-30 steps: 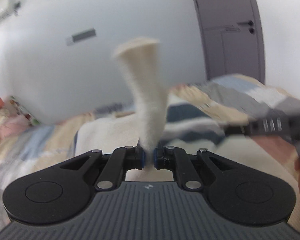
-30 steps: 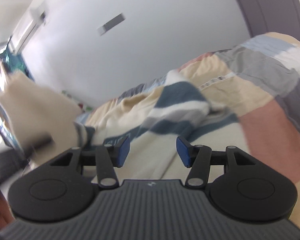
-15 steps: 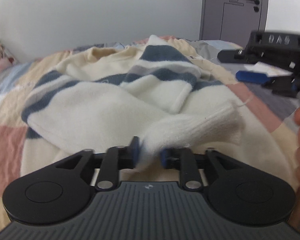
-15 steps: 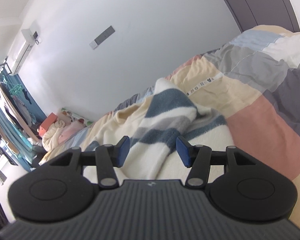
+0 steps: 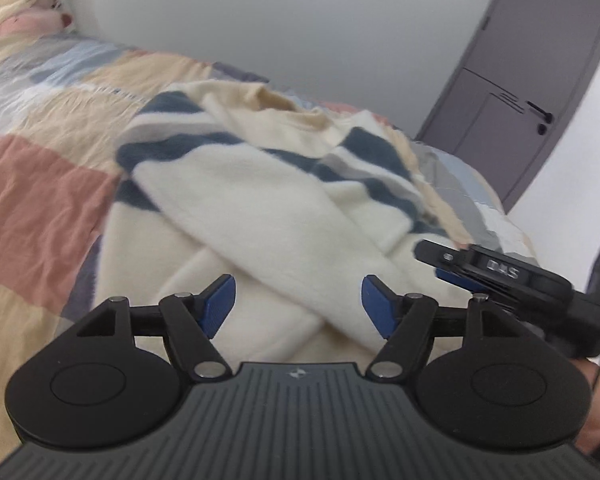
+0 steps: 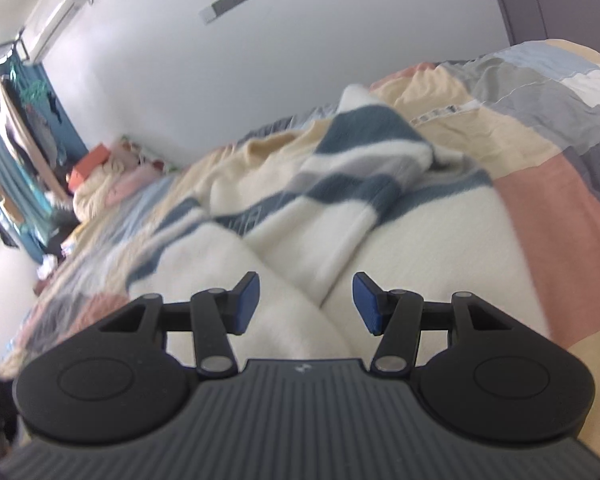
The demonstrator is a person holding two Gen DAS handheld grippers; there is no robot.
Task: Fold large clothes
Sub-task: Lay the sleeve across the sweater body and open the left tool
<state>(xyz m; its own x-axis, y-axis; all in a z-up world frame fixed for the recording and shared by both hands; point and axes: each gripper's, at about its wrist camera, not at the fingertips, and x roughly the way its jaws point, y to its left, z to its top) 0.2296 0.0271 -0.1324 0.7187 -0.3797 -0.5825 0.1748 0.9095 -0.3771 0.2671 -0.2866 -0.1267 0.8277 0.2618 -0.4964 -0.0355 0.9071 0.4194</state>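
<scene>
Bed cover (image 5: 40, 208): a patchwork of pink, tan, blue and grey squares. It lies under everything and fills the far left of the left wrist view.
Pile of things (image 6: 108, 184): soft stuff, pink and cream with an orange box, heaped far off by the wall at the left (too blurry to name).
Sweater (image 5: 260, 200): big, fluffy and cream, with dark blue and grey stripes near the top. It lies on the bed cover, right in the middle of both views.
Sleeves: both are folded in over the body of the sweater. They cross each other low down, just in front of the grippers.
Left gripper (image 5: 298, 306): its blue pads are wide apart and opening more. The crossed sleeves lie past the gap, but the pads do not pinch them (nothing is held).
Right gripper (image 6: 306, 304): its blue pads are spread part way, with a gap between them. It hangs over the sweater where the sleeves cross and grips nothing. In the left wrist view it pokes in from the right edge, close above the sweater's right side.
Hand (image 5: 596, 404): a bit of it shows at the lower right of the left wrist view, under the right gripper.
Door (image 5: 532, 80): grey with a dark handle, shut, in the wall beyond the bed at the right.
</scene>
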